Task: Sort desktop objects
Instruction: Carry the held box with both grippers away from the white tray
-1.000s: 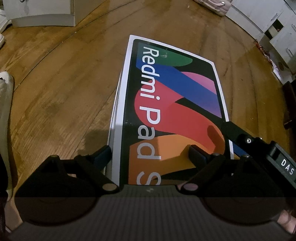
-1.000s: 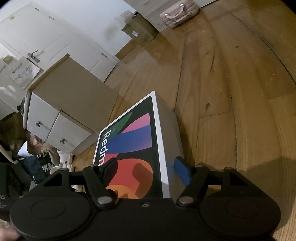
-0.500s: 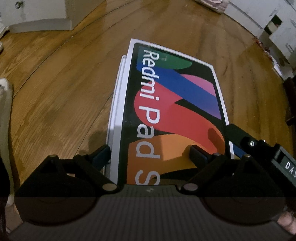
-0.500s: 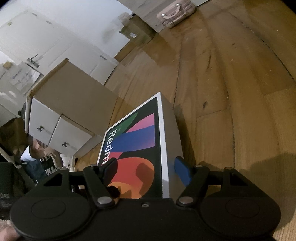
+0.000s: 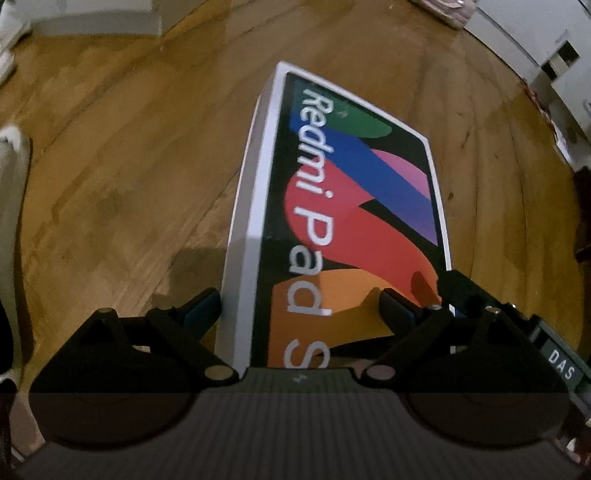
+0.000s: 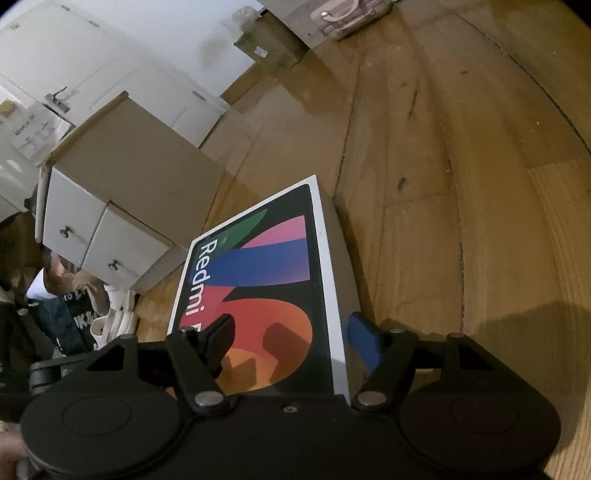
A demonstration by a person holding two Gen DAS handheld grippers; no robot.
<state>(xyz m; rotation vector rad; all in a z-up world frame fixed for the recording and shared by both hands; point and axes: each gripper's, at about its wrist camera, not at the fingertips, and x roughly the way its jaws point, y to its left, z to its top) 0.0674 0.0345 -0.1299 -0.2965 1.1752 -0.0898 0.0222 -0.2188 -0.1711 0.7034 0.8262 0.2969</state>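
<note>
A flat Redmi Pad box with a black, many-coloured lid is held above the wooden floor. My left gripper is shut on its near left edge, one finger under the white side, one on the lid. My right gripper is shut on the box at its near right edge, one finger on the lid and the blue-padded finger against the white side. The right gripper's body shows in the left wrist view.
A white two-drawer cabinet stands at the left of the right wrist view, with bags and a white shoe below it. A pink case and a cardboard box lie far back. White cupboards line the far right.
The box has risen and tilted, so more of its white left side shows in the left wrist view. Both grippers have kept their hold on it.
</note>
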